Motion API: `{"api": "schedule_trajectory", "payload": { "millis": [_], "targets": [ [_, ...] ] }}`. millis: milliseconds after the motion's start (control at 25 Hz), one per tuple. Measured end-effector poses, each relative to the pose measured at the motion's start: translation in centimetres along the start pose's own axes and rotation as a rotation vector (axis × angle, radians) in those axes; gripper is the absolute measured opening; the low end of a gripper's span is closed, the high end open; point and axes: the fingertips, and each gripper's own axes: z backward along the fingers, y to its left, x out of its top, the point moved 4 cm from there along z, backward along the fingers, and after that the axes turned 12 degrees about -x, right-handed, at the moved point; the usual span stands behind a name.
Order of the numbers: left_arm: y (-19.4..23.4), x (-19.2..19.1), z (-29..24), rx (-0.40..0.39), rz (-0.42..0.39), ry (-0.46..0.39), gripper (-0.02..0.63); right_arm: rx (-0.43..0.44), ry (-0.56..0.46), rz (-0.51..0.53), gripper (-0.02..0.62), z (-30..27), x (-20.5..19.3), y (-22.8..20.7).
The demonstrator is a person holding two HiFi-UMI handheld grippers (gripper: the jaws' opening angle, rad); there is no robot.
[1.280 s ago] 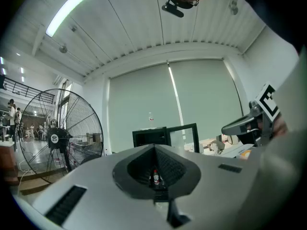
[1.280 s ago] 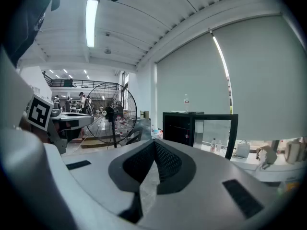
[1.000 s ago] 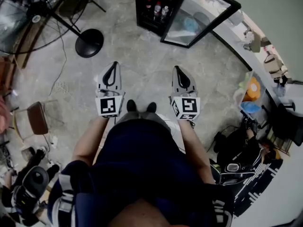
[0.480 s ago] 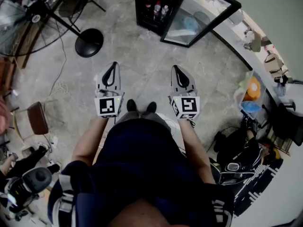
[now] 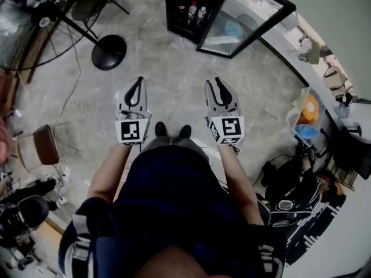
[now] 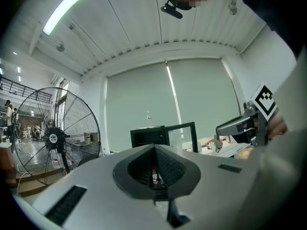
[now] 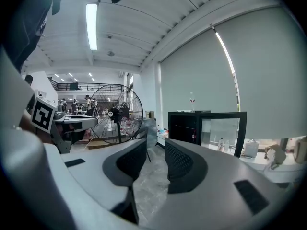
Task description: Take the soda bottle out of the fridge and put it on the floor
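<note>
facing bare floor (image 5: 174,68) all the way to the fridge (image 5: 174,22), its door (image 5: 246,22) swung open rightward, fan base (image 5: 109,52) off left. soda bottle (image 5: 192,11) stands upright inside, neck up. left gripper (image 5: 138,81) jaws clenched, empty; right gripper (image 5: 215,84) jaws have just been opening, nothing between.

I hold two tongs: left gripper (image 5: 139,80), right gripper (image 5: 213,83). One fridge (image 5: 172,11) at twelve o'clock, three bottles (image 5: 192,10) inside. One pedestal fan (image 5: 109,52) at ten o'clock.
</note>
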Motion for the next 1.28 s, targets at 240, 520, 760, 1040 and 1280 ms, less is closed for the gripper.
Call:
{"api": "schedule_trajectory", "payload": {
  "millis": [240,520,760,1040,1280],
  "targets": [
    [0.7,-0.1,0.1,-0.001,-0.003,-0.002,0.025,0.025,-0.010,-0.004,0.178,-0.8,0.2,0.6],
    [1.7,-0.2,0.3,-0.014,-0.004,-0.003,0.025,0.050,-0.024,-0.021,0.226,-1.9,0.4,1.9],
    [3.7,-0.8,0.2,-0.042,-0.002,-0.002,0.025,0.033,-0.018,-0.030,0.232,-3.9,0.2,3.3],
    [6.6,-1.2,0.6,-0.083,0.002,-0.021,0.025,0.013,-0.021,-0.029,0.239,-6.5,-0.1,5.7],
    [8.9,-2.0,-0.6,-0.120,-0.008,-0.012,0.025,0.017,-0.014,-0.009,0.241,-10.9,-1.2,7.2]
  ]
}}
